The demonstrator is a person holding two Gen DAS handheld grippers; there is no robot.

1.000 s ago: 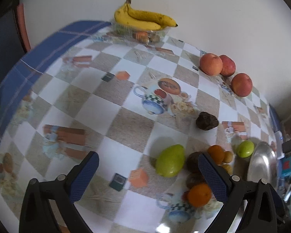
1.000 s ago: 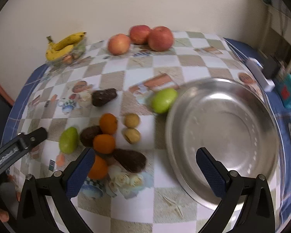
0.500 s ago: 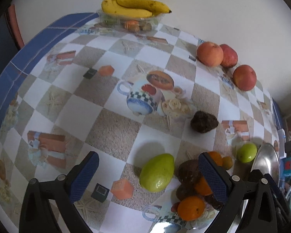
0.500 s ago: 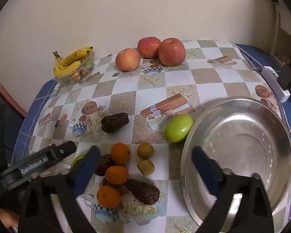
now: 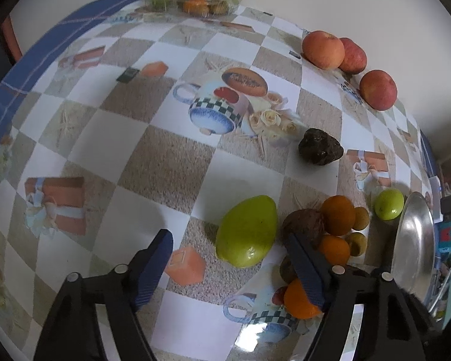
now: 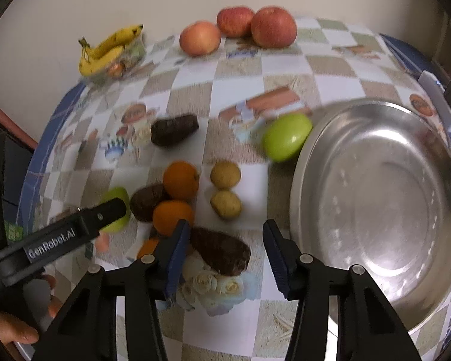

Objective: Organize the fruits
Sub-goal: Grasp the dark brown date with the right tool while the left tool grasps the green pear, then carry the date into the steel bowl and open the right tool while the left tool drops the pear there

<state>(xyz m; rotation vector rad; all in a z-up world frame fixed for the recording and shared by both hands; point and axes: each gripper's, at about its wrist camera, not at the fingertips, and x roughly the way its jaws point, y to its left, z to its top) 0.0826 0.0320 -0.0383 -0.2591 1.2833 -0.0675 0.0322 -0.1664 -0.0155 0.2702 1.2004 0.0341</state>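
A big green mango (image 5: 246, 230) lies on the checked tablecloth between the blue pads of my left gripper (image 5: 228, 266). The jaws are closing, and the pads stand clear of the mango. In the right wrist view a long dark brown fruit (image 6: 225, 249) lies between the fingers of my right gripper (image 6: 227, 254). Those jaws are closing too and do not press on it. Oranges (image 6: 180, 180) and another brown fruit (image 6: 148, 201) crowd just beyond. The left gripper's finger (image 6: 114, 207) shows in front of the mango (image 6: 115, 194).
A wide steel bowl (image 6: 297, 180) sits on the right with a round green fruit (image 6: 285, 137) against its rim. Three apples (image 6: 273, 27) and bananas (image 6: 105, 49) on a plastic tub stand by the wall. Two small yellow fruits (image 6: 225, 176) and a dark fruit (image 6: 174, 129) lie mid-table.
Both grippers have sunk toward the table and tipped further down while their jaws narrowed. The left one has come around the mango, the right one around the long brown fruit.
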